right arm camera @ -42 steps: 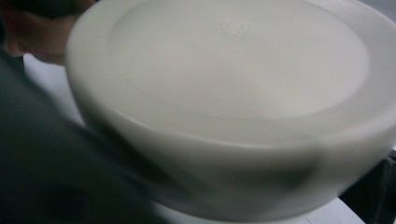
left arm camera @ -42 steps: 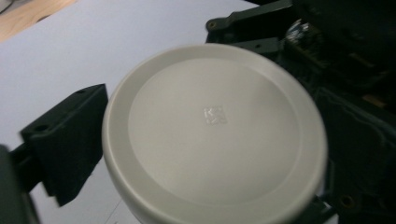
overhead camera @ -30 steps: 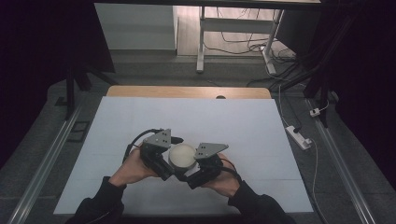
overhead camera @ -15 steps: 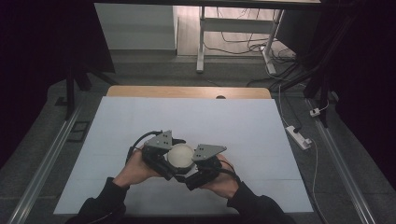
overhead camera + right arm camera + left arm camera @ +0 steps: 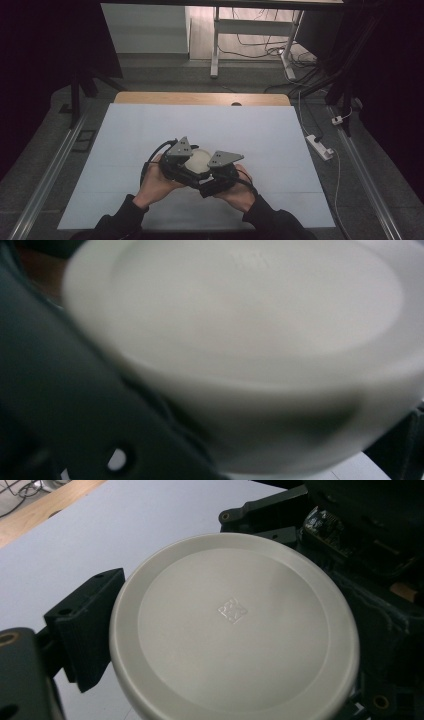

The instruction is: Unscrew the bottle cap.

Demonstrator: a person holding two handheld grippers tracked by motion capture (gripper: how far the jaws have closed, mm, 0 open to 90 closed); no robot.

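Both grippers are bunched together near the front of the white table [image 5: 260, 130], w/ a round off-white lid [image 5: 232, 630] squeezed between them. Left gripper [image 5: 176, 165] has its jaws clamped on the lid's rim. Right gripper [image 5: 216, 176] pic is super blurry, lid sits right against one jaw, can't tell if it's actually gripping tbh.

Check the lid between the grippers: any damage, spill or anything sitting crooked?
Nothing stands out. The round white lid looks whole and clean, with only a small embossed mark at its centre, and sits between the left gripper and right gripper. The white table sheet shows no spill.
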